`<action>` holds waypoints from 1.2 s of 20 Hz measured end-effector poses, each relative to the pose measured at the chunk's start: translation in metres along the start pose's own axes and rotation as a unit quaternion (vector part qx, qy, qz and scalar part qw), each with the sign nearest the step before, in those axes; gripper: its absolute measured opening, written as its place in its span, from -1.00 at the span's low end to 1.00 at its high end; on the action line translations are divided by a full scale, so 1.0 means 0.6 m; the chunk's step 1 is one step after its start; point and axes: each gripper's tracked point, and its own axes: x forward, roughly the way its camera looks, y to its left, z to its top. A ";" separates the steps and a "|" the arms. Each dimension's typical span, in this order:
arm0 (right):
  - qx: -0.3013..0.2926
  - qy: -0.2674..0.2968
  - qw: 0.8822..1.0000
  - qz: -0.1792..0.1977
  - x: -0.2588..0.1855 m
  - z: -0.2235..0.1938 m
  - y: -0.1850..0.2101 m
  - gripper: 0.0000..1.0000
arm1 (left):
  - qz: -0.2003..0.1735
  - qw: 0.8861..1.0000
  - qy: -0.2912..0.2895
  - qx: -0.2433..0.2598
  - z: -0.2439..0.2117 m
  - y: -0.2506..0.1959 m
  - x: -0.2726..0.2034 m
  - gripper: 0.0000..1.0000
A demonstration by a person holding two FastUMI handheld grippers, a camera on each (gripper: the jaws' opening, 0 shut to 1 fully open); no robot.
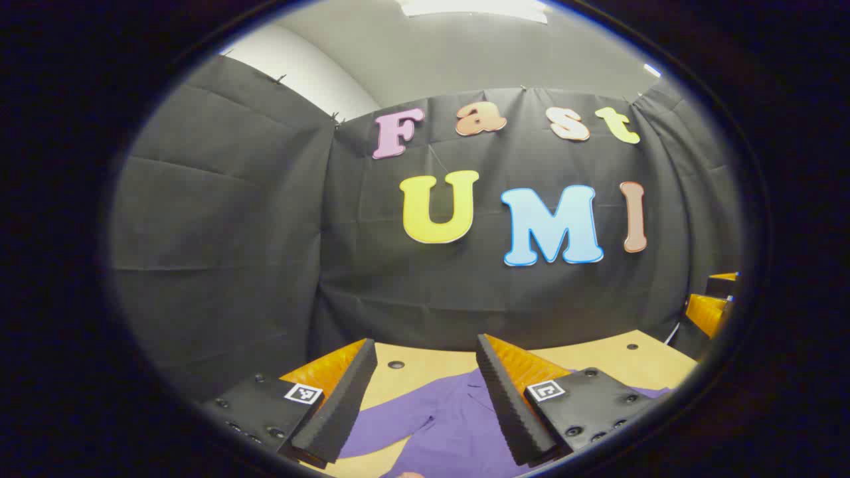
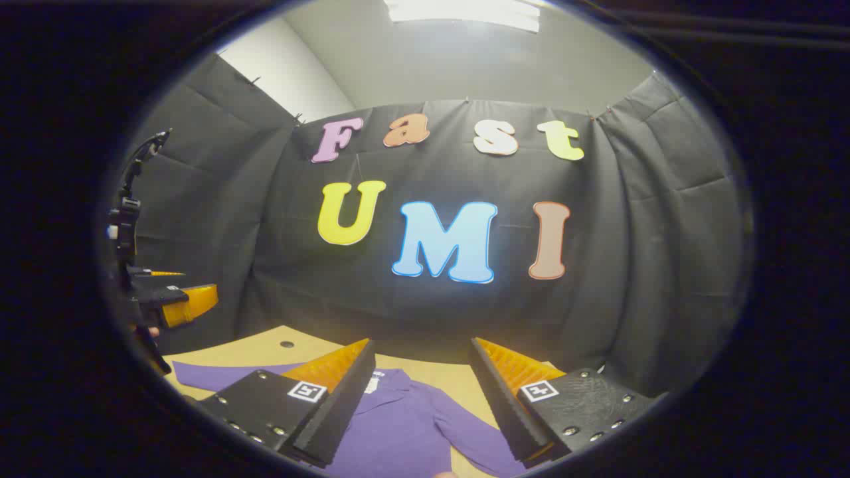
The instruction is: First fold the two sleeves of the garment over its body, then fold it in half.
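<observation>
While the table spread wide below both fingers, the shirt lay flat on it, collar away, sleeves out sideways, unfolded. Left gripper and right gripper hovered spread apart, holding nothing; each sleeve ran outward under its nearer gripper.

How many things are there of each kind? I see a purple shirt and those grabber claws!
Purple garment: 1
Table: 1
Grippers: 2, the left gripper and the right gripper, both open above the garment
Total: 4 things
</observation>
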 end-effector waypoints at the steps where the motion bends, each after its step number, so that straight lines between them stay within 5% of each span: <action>1: 0.006 -0.001 1.000 -0.011 0.004 -0.002 -0.013 0.81 | -0.011 1.000 -0.007 -0.004 0.007 -0.010 0.011 0.90; 9: 0.044 0.056 0.993 -0.093 0.017 -0.055 -0.090 0.81 | -0.070 0.998 -0.008 -0.007 0.009 -0.057 0.048 0.90; 14: 0.008 0.058 0.992 -0.112 0.023 -0.050 -0.100 0.81 | -0.069 0.998 -0.005 -0.002 0.011 -0.043 0.066 0.91; 18: 0.033 0.058 0.991 -0.114 0.029 -0.051 -0.087 0.80 | -0.073 0.997 -0.009 -0.011 0.013 -0.033 0.064 0.92; 24: 0.022 0.116 0.979 -0.168 0.006 -0.112 -0.129 0.80 | -0.083 0.996 0.006 -0.010 0.001 -0.034 0.077 0.90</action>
